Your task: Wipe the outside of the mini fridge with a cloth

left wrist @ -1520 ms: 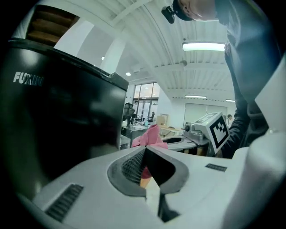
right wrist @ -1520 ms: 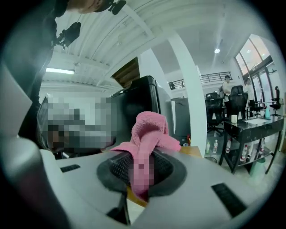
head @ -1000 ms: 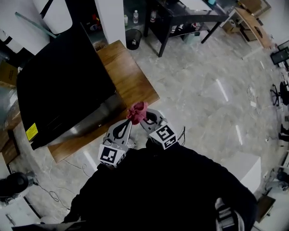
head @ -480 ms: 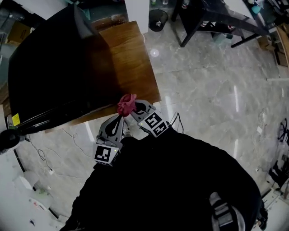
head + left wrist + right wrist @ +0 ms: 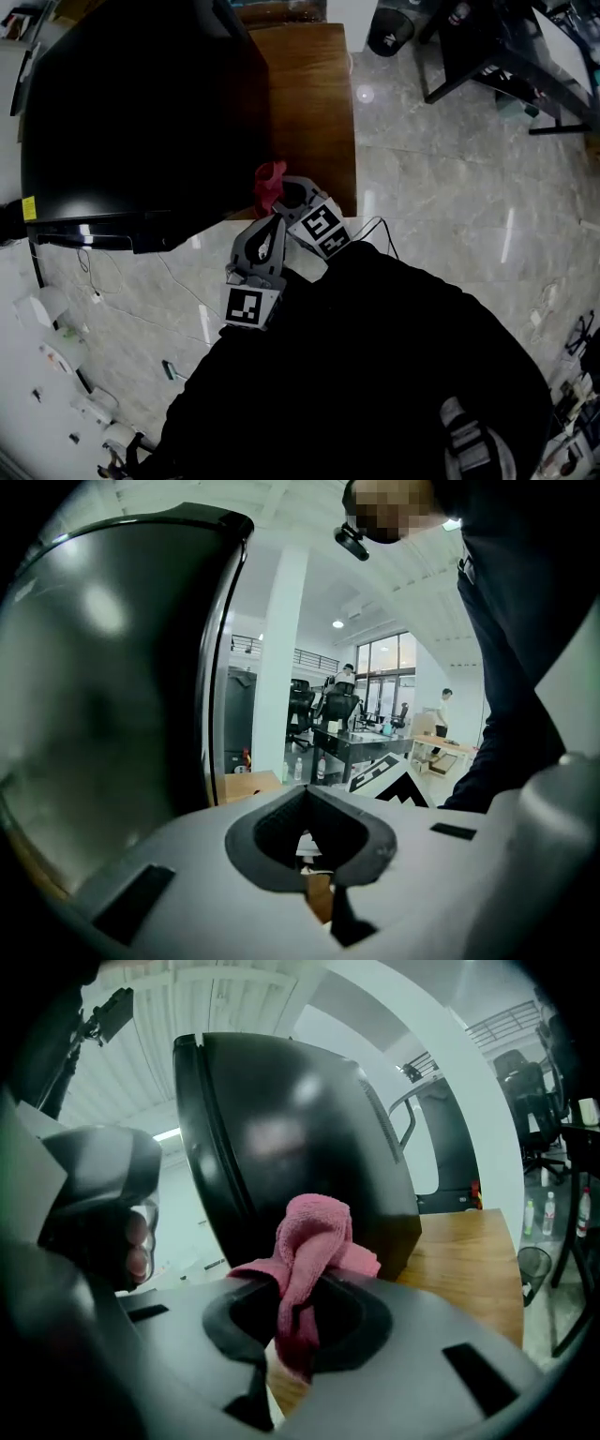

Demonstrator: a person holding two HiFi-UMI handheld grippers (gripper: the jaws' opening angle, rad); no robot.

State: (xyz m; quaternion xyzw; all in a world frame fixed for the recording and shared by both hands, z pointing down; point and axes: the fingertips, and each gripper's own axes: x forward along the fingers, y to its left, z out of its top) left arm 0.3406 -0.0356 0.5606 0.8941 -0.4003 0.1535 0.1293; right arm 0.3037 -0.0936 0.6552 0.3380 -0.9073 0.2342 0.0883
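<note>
Because the cloth [image 5: 315, 1237] looks soft and floppy, the right gripper [image 5: 298, 1326] pinches it in a bunch, while the left gripper [image 5: 314, 841] is closed on nothing.

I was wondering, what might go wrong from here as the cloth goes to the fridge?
1. The cloth is only a small wad pinched in the right gripper, so the hard jaws may scrape the glossy fridge instead of wiping it.
2. The left gripper is shut, empty and off the fridge, so nothing braces it; a firm wipe might slide the fridge on the table.
</note>
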